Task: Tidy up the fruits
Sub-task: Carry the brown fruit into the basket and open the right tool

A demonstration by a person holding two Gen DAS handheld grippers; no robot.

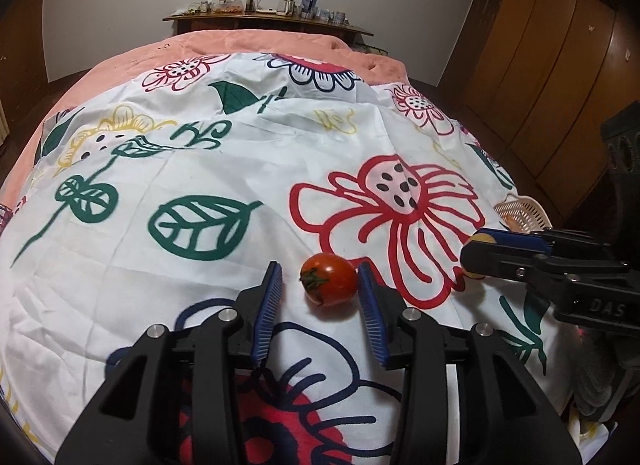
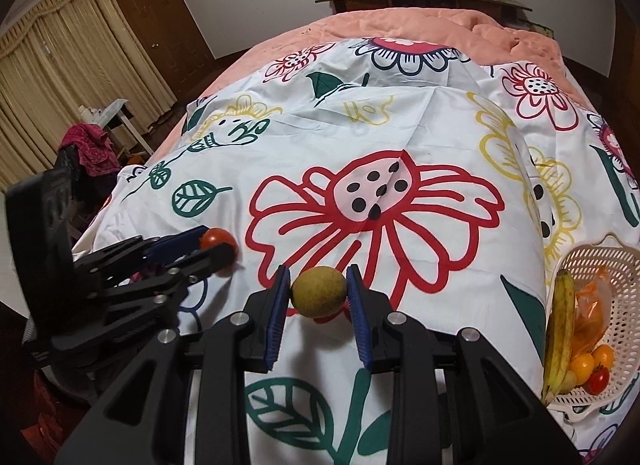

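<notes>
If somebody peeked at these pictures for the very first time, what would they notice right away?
Probably the big red flower printed on the white bedsheet in the middle. Just in front of it, the right gripper squeezes a round yellow-green fruit, while the left gripper stands open around a red tomato lying on the sheet. At the right edge sits a basket with a banana and more fruit.

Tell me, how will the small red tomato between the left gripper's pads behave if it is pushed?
The tomato is round and smooth, so it will probably roll. It lies on soft, creased cloth, which may slow it. Its thin skin likely bruises under a hard squeeze from the left gripper.
</notes>
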